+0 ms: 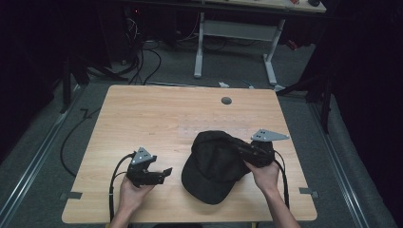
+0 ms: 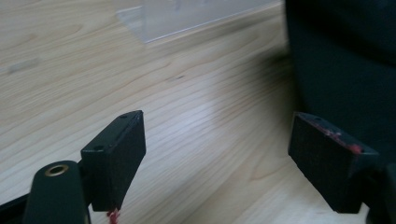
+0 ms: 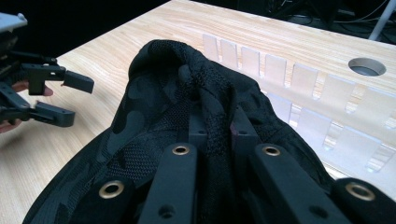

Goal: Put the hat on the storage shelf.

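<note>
Black cap (image 1: 216, 166) sits on the wooden counter (image 1: 157, 118), right tool (image 1: 240, 152) clamped on a fold of its crown, left tool (image 1: 167, 173) spread and empty just beside the brim, likely needing a fresh grip.

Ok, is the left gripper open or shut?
Open: the left gripper has its fingers wide apart over bare table, holding nothing.
</note>
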Tool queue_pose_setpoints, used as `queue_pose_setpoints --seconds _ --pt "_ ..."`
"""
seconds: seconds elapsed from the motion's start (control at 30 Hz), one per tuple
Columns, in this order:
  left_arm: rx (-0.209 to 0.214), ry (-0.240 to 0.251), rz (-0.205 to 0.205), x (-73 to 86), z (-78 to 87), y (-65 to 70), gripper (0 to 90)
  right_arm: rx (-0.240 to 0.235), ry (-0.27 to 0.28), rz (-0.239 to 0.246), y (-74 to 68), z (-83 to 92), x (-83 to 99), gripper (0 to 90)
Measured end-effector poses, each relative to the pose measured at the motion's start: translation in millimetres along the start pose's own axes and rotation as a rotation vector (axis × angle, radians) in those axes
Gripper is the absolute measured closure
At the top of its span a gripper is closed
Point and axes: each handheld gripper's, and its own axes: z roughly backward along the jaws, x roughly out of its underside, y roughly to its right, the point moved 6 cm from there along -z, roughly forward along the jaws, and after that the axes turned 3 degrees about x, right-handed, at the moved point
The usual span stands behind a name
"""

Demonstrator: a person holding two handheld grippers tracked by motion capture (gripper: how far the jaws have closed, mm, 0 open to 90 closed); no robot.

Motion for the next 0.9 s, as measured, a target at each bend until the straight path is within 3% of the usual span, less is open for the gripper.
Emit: queue_pose_setpoints --seconds 0.23,0.6,0.9 --pt "0.111 -0.009 -0.033 -16.1 -6.5 18.8 16.4 -0.021 0.013 -0.002 0.8 1.5 -1.5 83.3" --pt "0.185 -0.070 -0.050 -31.8 -22.7 29.8 16.7 -0.012 0.016 0.047 0.3 5.3 -9.3 83.2" --pt "0.227 -0.096 -0.053 -31.7 -28.1 34.9 16.9 -0.052 0.032 0.095 -10.6 1.3 -20.8 83.3"
